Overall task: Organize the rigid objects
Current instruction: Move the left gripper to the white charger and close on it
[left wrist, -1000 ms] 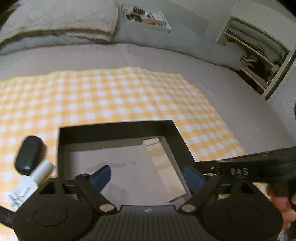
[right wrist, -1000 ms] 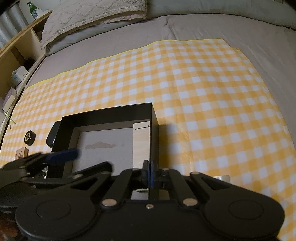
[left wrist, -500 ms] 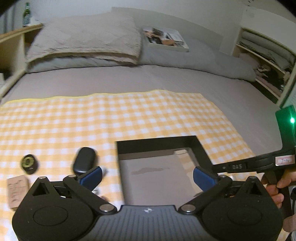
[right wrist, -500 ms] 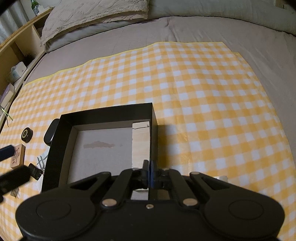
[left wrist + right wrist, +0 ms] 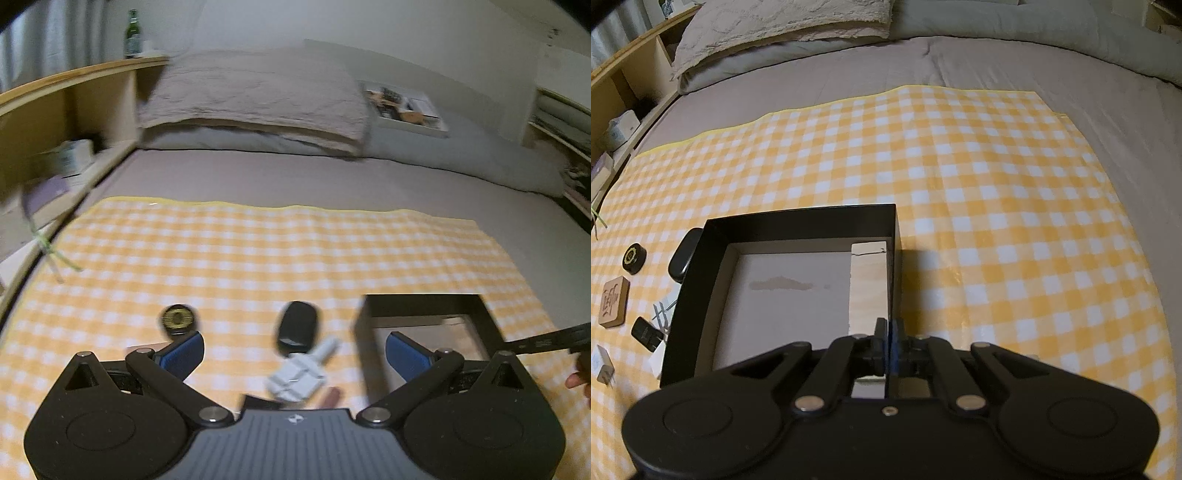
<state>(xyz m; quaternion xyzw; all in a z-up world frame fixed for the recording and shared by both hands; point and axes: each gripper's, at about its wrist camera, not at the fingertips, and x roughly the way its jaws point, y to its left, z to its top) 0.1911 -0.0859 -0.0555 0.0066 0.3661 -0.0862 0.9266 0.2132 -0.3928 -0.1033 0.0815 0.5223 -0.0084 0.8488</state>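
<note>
left view kinda blurring, black box [image 5: 424,302] getting cut off behind left gripper [image 5: 295,350], jaws gaping wide over white charger [image 5: 299,376], right gripper [image 5: 887,332] pinching box's right wall

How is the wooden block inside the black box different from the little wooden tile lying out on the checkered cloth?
The wooden block is long and narrow; the wooden tile is short and squarish. The block has a plain pale face, while the tile has a dark figure carved or printed on it. The block lies inside the black box against its right wall; the tile lies outside, left of the box, on the checkered cloth. Both are light wood and lie flat.
</note>
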